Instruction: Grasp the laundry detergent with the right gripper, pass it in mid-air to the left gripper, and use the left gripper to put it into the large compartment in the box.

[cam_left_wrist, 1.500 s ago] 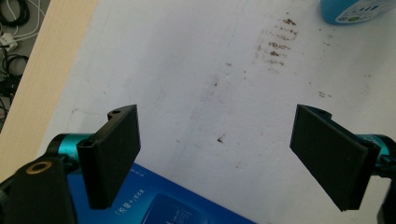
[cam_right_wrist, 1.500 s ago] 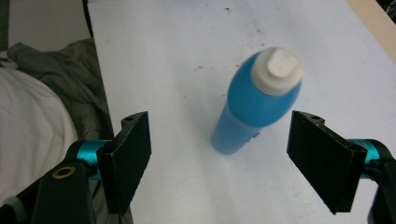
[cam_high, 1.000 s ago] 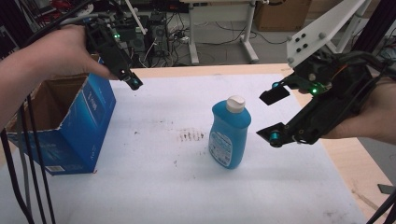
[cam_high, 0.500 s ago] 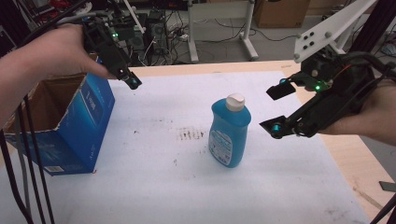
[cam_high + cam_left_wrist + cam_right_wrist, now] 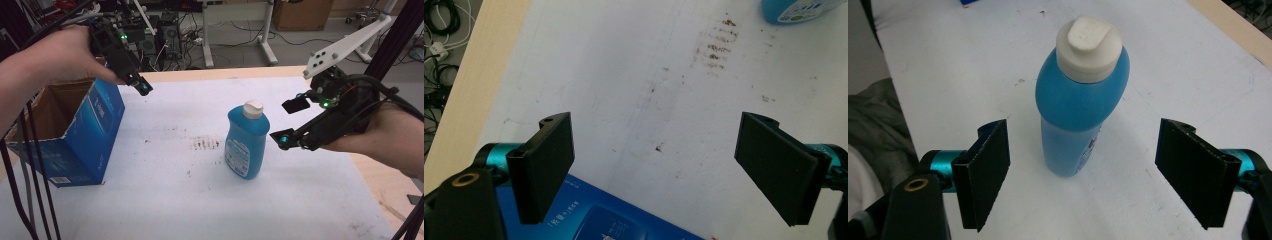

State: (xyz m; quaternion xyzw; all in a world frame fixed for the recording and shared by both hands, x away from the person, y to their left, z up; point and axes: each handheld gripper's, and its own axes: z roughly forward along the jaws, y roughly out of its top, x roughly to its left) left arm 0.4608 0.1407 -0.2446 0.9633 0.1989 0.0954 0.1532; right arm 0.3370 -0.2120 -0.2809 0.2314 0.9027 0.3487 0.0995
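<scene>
A blue bottle (image 5: 246,145) with a white cap (image 5: 253,108) stands upright in the middle of the white table cover. My right gripper (image 5: 289,122) hovers just to its right, open, with the jaws pointing at the bottle's upper half. In the right gripper view the bottle (image 5: 1078,110) stands straight ahead between the two spread pads of that gripper (image 5: 1084,132), and neither pad touches it. My left gripper (image 5: 140,85) hangs open over the near corner of an open blue cardboard box (image 5: 85,135). Nothing lies between the pads of the left gripper (image 5: 658,145).
The blue box (image 5: 599,220) stands at the table's left side with its top flaps open. A brown smudge (image 5: 206,144) marks the white cover (image 5: 150,200) left of the bottle. Bare wooden table edge (image 5: 380,185) runs along the right. Cables and desk legs lie beyond the far edge.
My right gripper has come down and left, closer to the bottle, with its jaws just as wide. The left gripper and the bottle have not moved.
</scene>
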